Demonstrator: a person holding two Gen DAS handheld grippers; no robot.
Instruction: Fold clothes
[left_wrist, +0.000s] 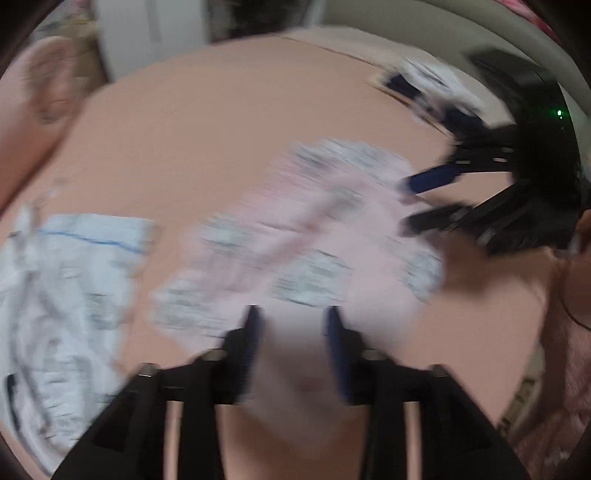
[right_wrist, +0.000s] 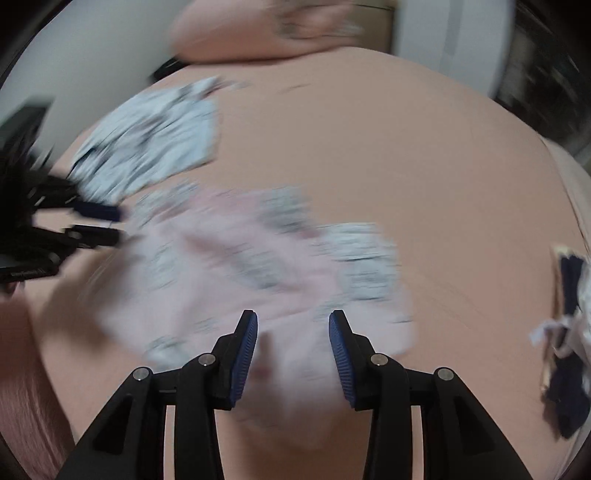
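Note:
A pale pink garment with grey-white printed patches (left_wrist: 295, 251) lies crumpled on the salmon bed sheet (left_wrist: 221, 129); it also shows in the right wrist view (right_wrist: 240, 266). Both views are motion-blurred. My left gripper (left_wrist: 291, 325) is open, its blue-padded fingers just above the garment's near edge. My right gripper (right_wrist: 293, 325) is open over the garment's near edge too. Each gripper shows in the other's view, the right one (left_wrist: 410, 205) and the left one (right_wrist: 114, 225), both at the garment's side with jaws apart.
A folded white patterned garment (left_wrist: 62, 288) lies at the left, also seen in the right wrist view (right_wrist: 155, 144). A dark blue and white pile (right_wrist: 569, 332) lies at the bed's right edge. A pink pillow (right_wrist: 266, 33) lies at the head. A white wall stands behind.

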